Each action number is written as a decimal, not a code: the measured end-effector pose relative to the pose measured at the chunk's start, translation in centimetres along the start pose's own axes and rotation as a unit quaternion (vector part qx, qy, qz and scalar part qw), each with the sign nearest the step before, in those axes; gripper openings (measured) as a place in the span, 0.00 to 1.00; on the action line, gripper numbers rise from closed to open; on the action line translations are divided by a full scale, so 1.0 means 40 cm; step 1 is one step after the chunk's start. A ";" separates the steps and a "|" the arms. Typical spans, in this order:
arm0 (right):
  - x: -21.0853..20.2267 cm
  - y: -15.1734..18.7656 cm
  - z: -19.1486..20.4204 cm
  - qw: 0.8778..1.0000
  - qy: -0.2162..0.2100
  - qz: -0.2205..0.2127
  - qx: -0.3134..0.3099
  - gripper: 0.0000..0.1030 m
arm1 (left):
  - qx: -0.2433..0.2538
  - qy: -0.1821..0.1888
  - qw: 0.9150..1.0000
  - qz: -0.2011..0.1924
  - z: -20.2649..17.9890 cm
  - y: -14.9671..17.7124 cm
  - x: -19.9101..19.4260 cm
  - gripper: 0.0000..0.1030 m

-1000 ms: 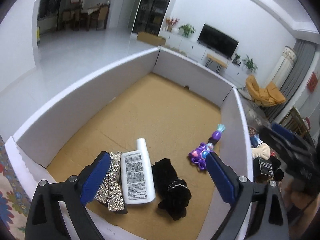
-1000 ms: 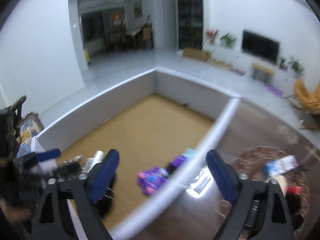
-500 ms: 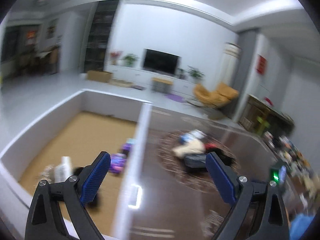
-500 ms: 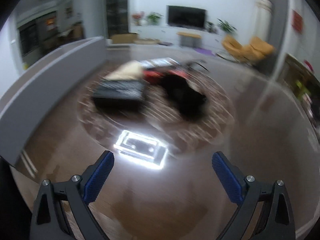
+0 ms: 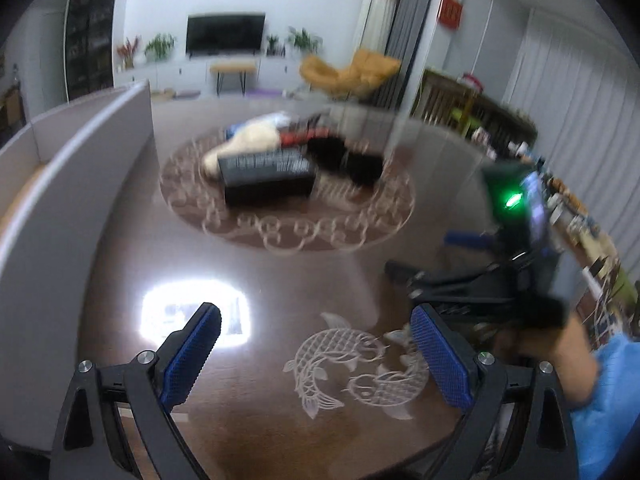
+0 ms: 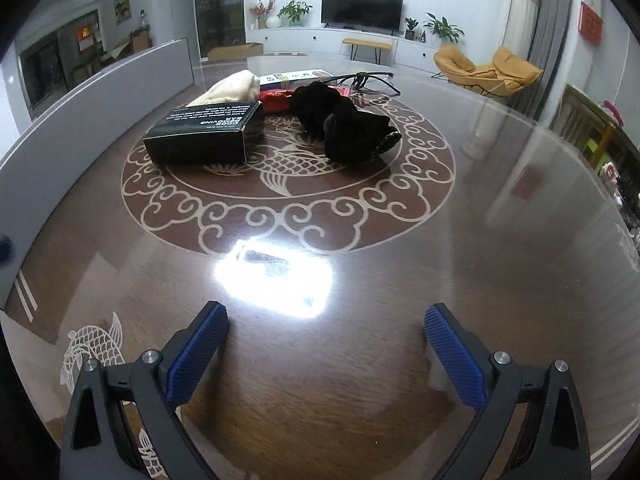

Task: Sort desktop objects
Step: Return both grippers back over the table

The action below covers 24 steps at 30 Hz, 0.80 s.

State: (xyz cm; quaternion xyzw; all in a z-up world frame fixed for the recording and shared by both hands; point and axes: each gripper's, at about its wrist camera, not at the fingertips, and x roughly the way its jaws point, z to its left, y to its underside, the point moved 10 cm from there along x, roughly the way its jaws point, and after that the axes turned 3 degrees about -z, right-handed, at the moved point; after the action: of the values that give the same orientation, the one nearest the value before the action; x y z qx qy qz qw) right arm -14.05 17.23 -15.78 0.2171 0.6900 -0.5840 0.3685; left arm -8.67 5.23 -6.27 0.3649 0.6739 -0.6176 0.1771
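Counter: dark brown glossy round counter [image 6: 500, 208] with a pale cloud-scroll ring and carp motifs inlaid; a bright lamp reflection lies on it ahead of both tongs.
Left tongs [image 5: 316, 350]: black frame, blue ribbed pads, jaws spread wide and empty, above the near edge of the counter over a fish inlay.
Right tongs [image 6: 326, 346]: same make, jaws spread wide, nothing between them, low over bare counter at 6 o'clock of the ring; in the left wrist view they appear blurred at 3 o'clock, held by a hand in a light blue sleeve [image 5: 600, 396].
Black rectangular cardboard box with white lettering [image 6: 204, 132]: lies flat inside the ring at about 10 o'clock of its centre.
Cream folded cloth bundle [image 6: 232, 88]: directly behind the box, touching it.
Black fuzzy fabric item [image 6: 344, 126]: at about 1 o'clock of the ring's centre, just beside the box but apart from it.
Red flat packet [image 6: 274, 100]: between the cloth and the black fabric, partly hidden.
White and blue flat carton [image 6: 292, 77]: behind the red packet, at 12 o'clock.
Thin-framed spectacles [image 6: 364, 80]: behind the black fabric, at the far rim of the ring.
Grey-white walled sorting box [image 6: 100, 84]: stands on the counter at 9 to 10 o'clock; its contents are out of sight.
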 end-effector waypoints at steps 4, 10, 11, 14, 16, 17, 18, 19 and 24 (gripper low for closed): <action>0.011 0.006 -0.013 1.000 -0.011 0.008 0.018 1.00 | -0.003 -0.013 1.000 0.025 0.018 0.010 0.077 0.94; 0.007 0.007 -0.011 1.000 -0.009 0.009 0.016 1.00 | 0.006 -0.030 0.999 0.020 0.023 -0.006 0.102 0.94; 0.006 0.007 -0.011 1.000 -0.009 0.009 0.016 1.00 | 0.009 -0.033 0.999 0.017 0.024 -0.010 0.105 0.94; 0.005 0.007 -0.011 1.000 -0.009 0.009 0.016 1.00 | 0.014 -0.039 0.999 0.009 0.026 -0.020 0.107 0.94; 0.005 0.007 -0.011 1.000 -0.009 0.009 0.016 1.00 | 0.018 -0.042 0.999 0.008 0.028 -0.026 0.118 0.94; 0.003 0.007 -0.011 1.000 -0.007 0.008 0.016 1.00 | 0.020 -0.042 0.999 0.010 0.029 -0.024 0.125 0.94; 0.005 0.007 -0.012 1.000 -0.006 0.008 0.016 1.00 | 0.021 -0.043 0.999 0.013 0.032 -0.020 0.133 0.94; 0.003 0.010 -0.011 1.000 -0.006 0.007 0.016 1.00 | 0.021 -0.043 0.999 0.019 0.036 -0.013 0.141 0.94; 0.003 0.010 -0.011 1.000 -0.006 0.007 0.016 1.00 | -0.006 -0.041 0.999 0.031 0.063 -0.008 0.153 0.94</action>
State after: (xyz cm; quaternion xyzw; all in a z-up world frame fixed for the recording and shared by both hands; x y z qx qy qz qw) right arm -13.95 17.73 -16.12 0.2245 0.6767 -0.5934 0.3736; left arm -13.54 4.49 -10.70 0.3586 0.6582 -0.6222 0.2259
